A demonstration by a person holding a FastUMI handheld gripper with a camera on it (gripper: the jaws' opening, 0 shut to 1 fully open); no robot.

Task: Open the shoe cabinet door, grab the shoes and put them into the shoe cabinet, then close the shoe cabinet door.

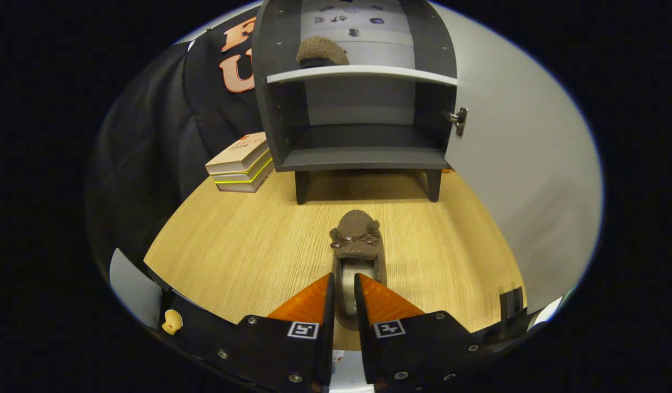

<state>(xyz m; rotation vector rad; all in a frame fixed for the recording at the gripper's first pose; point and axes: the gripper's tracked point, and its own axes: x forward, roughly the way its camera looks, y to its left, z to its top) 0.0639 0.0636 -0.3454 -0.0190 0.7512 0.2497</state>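
gripper view gives me a brown fuzzy shoe (358,245) with a small ribbon bow on its toe and a pale lining. i see the shoe cabinet (363,87) standing at the far edge of the wooden surface (232,245), its door (521,164) swung open, a second brown shoe (321,52) on the upper shelf, the lower shelf bare. my hand-held gripper (344,286) is nearly closed, fingers at the heel opening; whether both press, i cannot tell.
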